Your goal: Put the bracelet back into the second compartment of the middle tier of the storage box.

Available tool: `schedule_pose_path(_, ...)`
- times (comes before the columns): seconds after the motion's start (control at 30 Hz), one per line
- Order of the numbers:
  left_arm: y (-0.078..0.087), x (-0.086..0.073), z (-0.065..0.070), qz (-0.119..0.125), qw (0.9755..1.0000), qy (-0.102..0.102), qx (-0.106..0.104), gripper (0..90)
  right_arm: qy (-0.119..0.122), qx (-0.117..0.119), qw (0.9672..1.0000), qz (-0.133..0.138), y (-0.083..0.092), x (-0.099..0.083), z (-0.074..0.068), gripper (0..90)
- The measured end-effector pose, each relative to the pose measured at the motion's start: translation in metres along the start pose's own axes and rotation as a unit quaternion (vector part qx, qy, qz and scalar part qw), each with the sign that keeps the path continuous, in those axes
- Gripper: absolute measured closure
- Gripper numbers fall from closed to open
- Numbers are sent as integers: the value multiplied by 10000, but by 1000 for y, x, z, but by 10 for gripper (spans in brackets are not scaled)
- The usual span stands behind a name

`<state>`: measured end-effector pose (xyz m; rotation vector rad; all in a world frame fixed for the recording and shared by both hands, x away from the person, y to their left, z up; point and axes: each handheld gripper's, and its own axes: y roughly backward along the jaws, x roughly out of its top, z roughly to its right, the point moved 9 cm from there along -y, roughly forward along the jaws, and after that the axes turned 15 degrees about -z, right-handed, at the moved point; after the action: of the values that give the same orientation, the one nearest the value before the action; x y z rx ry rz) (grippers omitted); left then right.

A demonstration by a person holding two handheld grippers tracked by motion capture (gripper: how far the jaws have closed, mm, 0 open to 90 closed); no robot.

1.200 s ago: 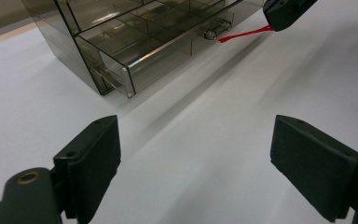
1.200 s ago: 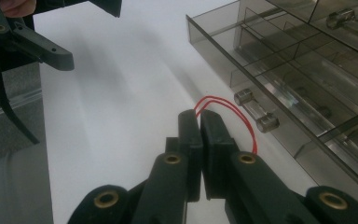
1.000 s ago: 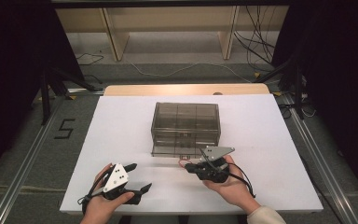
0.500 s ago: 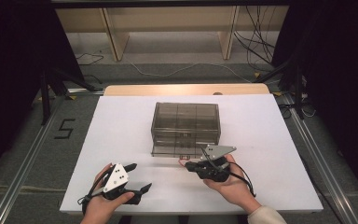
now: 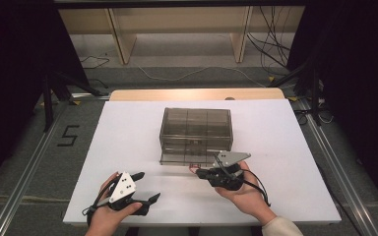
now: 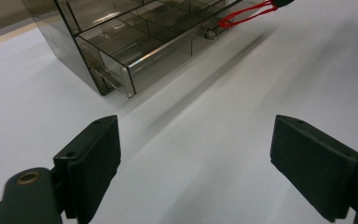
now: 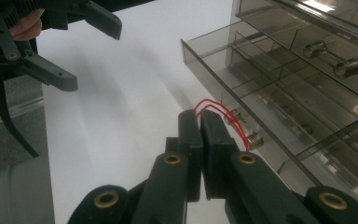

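Note:
A smoky clear drawer cabinet [image 5: 196, 130] [image 6: 121, 37] [image 7: 307, 70] stands mid-table, its bottom drawer [image 5: 192, 158] drawn out a little. A thin red loop [image 5: 193, 167] [image 6: 242, 16] [image 7: 219, 112] runs from that drawer's small metal handle [image 7: 244, 128] [image 6: 209, 33] into my right gripper [image 5: 200, 173] [image 7: 199, 126], which is shut on it just in front of the drawer. My left gripper [image 5: 148, 186] [image 6: 196, 158] [image 7: 93, 56] rests low at the table's front left, open, with only bare white table between its jaws.
The white tabletop [image 5: 285, 147] has free room on both sides of the cabinet. A wooden strip [image 5: 197, 94] edges the far side. Beyond it are shelf legs and floor cables [image 5: 270, 54]. A "5" mark [image 5: 69, 135] and metal rails lie on the floor at left.

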<state>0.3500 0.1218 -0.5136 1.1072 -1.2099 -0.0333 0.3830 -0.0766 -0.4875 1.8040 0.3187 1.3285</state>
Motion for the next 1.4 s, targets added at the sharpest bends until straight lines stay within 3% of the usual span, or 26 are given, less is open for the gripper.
schedule_pose_path(1.4, -1, 0, 0, -5, 10000, -10, 15, 158, -114, -97, 9996, 226, 11, 12, 7, 883)
